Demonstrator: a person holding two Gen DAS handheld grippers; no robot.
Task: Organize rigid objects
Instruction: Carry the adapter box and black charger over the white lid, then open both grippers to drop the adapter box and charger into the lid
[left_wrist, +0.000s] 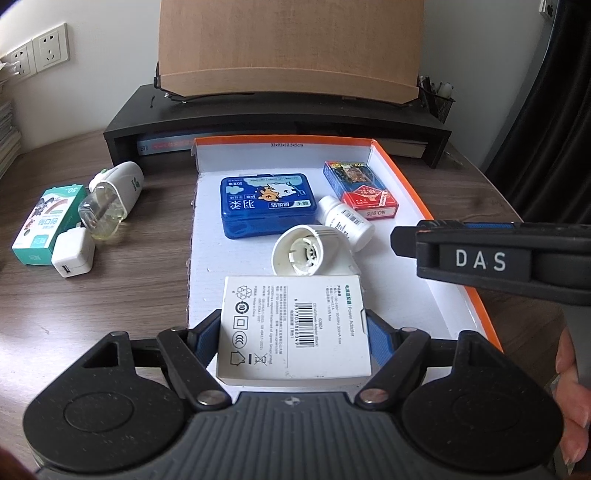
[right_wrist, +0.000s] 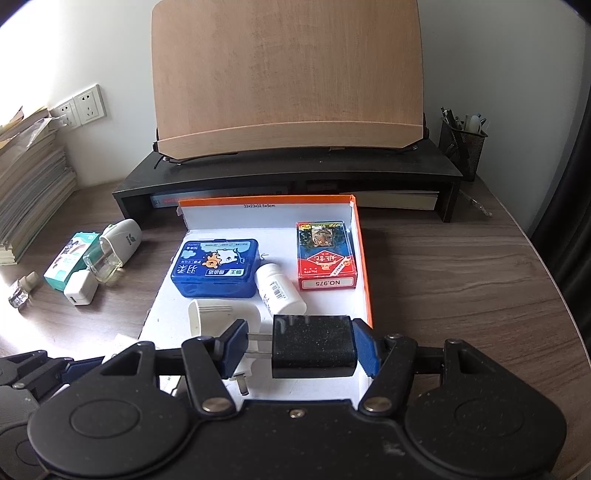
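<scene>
The left gripper (left_wrist: 293, 334) fingers clamp a white power adapter box (left_wrist: 294, 330) above the orange-rimmed tray (left_wrist: 456, 258), while the right gripper (right_wrist: 300, 347) fingers pinch a black charger (right_wrist: 314, 345) (prongs leftward) over that tray's near end.

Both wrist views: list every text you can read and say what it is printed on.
"33x23x12.5x5cm": far wall of the orange-edged tray.
"NO.975": playing-card box.
"Power Adapter": white carton in the left gripper.
"DAS": right gripper, seen in the left wrist view.
"50": green box.
Blue case, pill bottle: print too small or blurred.
</scene>
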